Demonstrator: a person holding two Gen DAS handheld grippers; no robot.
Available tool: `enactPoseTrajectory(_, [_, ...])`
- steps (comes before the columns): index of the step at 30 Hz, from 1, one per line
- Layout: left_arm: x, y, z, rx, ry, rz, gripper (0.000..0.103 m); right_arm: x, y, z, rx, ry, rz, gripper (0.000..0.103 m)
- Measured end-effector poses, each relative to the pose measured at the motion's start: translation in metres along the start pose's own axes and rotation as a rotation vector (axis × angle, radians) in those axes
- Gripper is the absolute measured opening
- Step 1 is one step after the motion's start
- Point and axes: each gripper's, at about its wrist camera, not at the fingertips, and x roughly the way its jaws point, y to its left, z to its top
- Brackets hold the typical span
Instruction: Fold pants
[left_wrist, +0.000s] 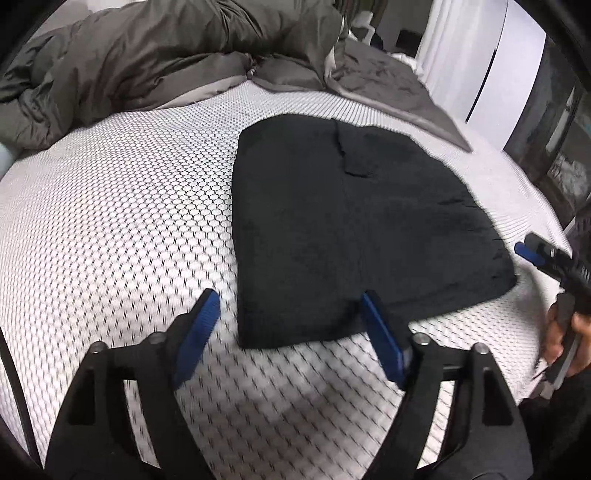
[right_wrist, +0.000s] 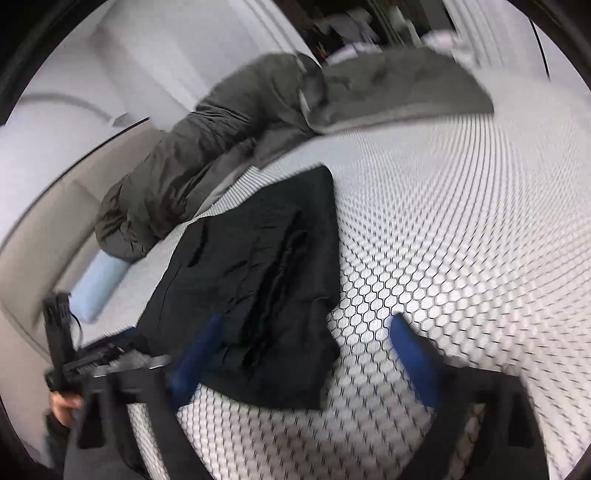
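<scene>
A white mattress with a dark honeycomb print is seen filling most of both views. A grey-green duvet is being left bunched along its far edge, with a grey blanket beside it. The black pants are lying folded into a flat, roughly square stack on the mattress, layered edges showing in the right wrist view.

The left gripper is being held just over the near edge of the pants, jaws spread apart, nothing clamped between them. The right gripper is likewise held with jaws wide apart; a corner of the pants is lying between them, seemingly ungripped, though blur is making contact hard to judge.
</scene>
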Motion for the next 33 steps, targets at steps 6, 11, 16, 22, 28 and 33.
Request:
enactPoseTrajectory(6, [-0.050,-0.023,-0.017,0.049,-0.196,0.006,0.102,-0.035,0.042,-0.025,-0.218,-0.079,-0.035,0.103])
enactPoseTrajectory(11, [-0.077,-0.039,-0.037,0.104,-0.304,0.026,0.102,-0.066,0.051,-0.051,-0.293,-0.165,0.006,0.103])
enactPoseTrajectory(16, [-0.083,-0.052,-0.046,0.135,-0.344,0.008,0.102,-0.093,0.062,-0.068,-0.331,-0.226,0.031,0.103])
enactPoseTrajectory(22, [-0.070,-0.064,-0.047,0.140,-0.337,-0.006,0.102,-0.109,0.071,-0.077,-0.340,-0.301,0.018,0.103])
enactPoseTrajectory(28, [-0.062,-0.074,-0.049,0.190,-0.356,0.018,0.102,-0.102,0.082,-0.074,-0.360,-0.322,0.016,0.103])
enactPoseTrajectory(33, [-0.060,-0.075,-0.050,0.193,-0.352,0.022,0.102,-0.101,0.087,-0.076,-0.370,-0.316,0.026,0.103])
